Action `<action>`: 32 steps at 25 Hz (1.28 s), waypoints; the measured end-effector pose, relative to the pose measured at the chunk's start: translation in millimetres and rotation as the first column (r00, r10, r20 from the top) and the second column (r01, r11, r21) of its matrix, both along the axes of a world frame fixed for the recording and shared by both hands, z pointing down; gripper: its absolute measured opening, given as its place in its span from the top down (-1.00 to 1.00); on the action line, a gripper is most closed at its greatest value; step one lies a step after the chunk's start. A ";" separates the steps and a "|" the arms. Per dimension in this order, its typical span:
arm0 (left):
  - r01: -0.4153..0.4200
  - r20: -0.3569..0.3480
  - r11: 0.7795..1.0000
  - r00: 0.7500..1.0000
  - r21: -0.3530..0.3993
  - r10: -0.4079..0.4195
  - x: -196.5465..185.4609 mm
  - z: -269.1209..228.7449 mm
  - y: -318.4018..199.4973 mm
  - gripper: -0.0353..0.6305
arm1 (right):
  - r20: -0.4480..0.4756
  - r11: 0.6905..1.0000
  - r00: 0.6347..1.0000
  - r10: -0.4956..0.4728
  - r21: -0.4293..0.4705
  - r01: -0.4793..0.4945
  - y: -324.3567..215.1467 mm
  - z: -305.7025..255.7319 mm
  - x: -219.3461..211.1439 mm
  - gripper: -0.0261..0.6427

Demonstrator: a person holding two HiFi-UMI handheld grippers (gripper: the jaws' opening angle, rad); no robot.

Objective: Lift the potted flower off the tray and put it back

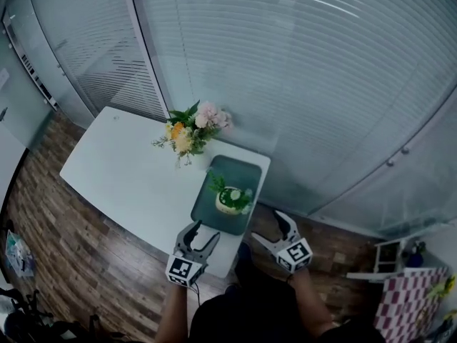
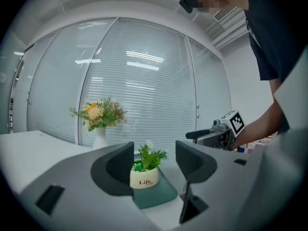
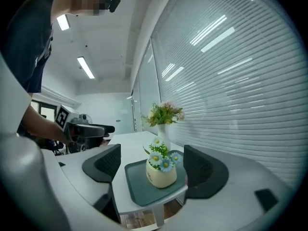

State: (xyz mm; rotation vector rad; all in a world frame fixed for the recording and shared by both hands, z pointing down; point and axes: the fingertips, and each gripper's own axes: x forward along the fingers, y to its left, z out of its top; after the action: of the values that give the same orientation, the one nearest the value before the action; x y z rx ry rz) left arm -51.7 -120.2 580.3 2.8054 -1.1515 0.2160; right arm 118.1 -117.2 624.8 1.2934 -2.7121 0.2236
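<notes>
A potted flower sits on the tray. L gripper & R gripper hang just short of tray, jaws apart, holding nothing.

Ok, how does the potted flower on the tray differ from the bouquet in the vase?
The potted flower sits in a low, rounded cream pot; the bouquet stands in a tall, slim white vase. The potted flower rests on the green tray, the bouquet directly on the white table. The potted flower's blooms are small daisies; the bouquet's are fuller, pink and orange. Both stand upright.
</notes>
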 end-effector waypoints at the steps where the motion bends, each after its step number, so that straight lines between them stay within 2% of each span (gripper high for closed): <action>1: 0.003 -0.011 1.000 1.000 -0.003 -0.003 2.3 -5.9 6.2 0.09 | -0.020 1.000 1.000 -0.002 -0.007 0.002 8.1 -5.0 -1.3 -0.23; 5: -0.023 -0.018 0.999 1.000 0.031 0.024 9.8 -20.9 32.6 0.09 | -0.083 1.000 0.997 -0.003 -0.011 0.003 39.1 -17.2 -7.3 -0.23; 12: -0.039 -0.034 0.996 0.999 0.076 0.042 11.3 -39.0 75.1 0.09 | -0.113 1.000 0.994 -0.007 0.025 0.010 82.7 -31.4 -19.6 -0.23; 19: -0.045 -0.040 0.992 0.998 0.119 0.051 7.1 -59.6 113.5 0.09 | -0.104 0.996 0.994 0.012 0.087 -0.003 115.7 -55.9 -24.6 -0.23; 32: -0.016 -0.069 0.992 0.997 0.127 0.025 -11.3 -69.5 162.4 0.09 | -0.097 0.986 0.994 0.056 0.164 -0.039 168.5 -83.3 -34.0 -0.23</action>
State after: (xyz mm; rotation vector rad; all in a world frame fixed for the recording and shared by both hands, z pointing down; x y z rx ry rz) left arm -63.1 42.2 510.8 2.9084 -1.1599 0.0464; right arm 84.1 51.3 541.5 1.3716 -2.6626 -0.0590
